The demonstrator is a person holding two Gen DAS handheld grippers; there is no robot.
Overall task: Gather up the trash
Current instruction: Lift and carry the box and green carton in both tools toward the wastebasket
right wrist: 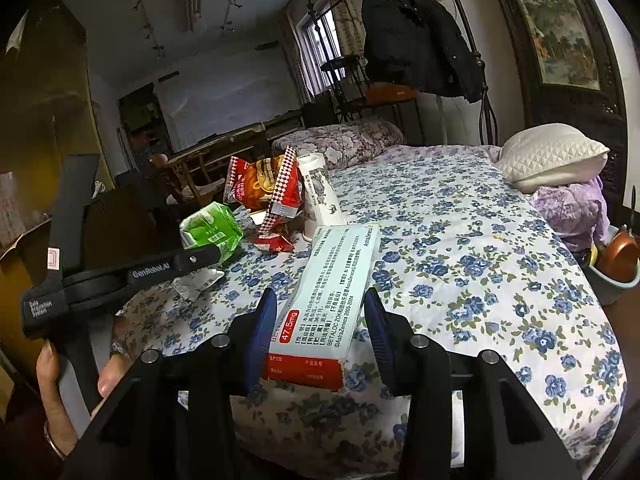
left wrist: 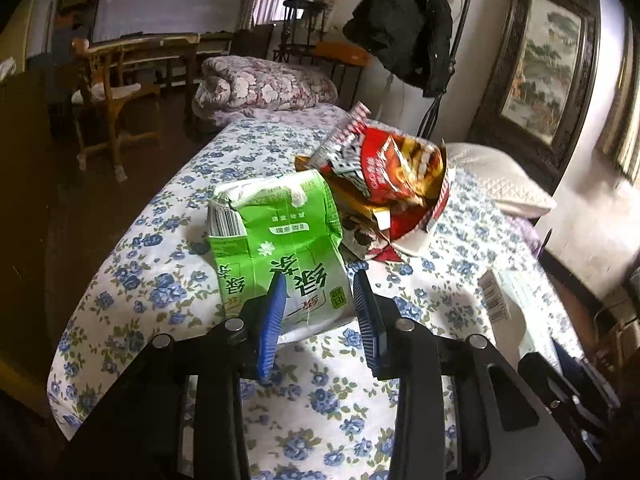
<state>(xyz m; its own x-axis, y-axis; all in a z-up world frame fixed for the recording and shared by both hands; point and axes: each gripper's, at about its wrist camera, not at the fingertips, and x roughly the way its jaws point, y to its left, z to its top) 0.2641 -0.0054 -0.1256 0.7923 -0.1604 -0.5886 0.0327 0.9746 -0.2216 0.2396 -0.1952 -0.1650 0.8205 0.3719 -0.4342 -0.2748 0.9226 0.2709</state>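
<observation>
Left hand-held gripper (left wrist: 318, 292) clenched on green carton (left wrist: 276, 248) for collecting; snack wrappers (left wrist: 392, 184) at 1 o'clock; right hand-held gripper (right wrist: 320, 320) grasps medicine box (right wrist: 328, 300).

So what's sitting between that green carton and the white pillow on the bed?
In the left wrist view, a heap of red snack wrappers lies between the green carton and the white pillow; past it, bare flowered bedspread.

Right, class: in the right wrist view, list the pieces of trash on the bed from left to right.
Green carton → red snack wrapper → white cup → medicine box, the one between the right tongs.
</observation>
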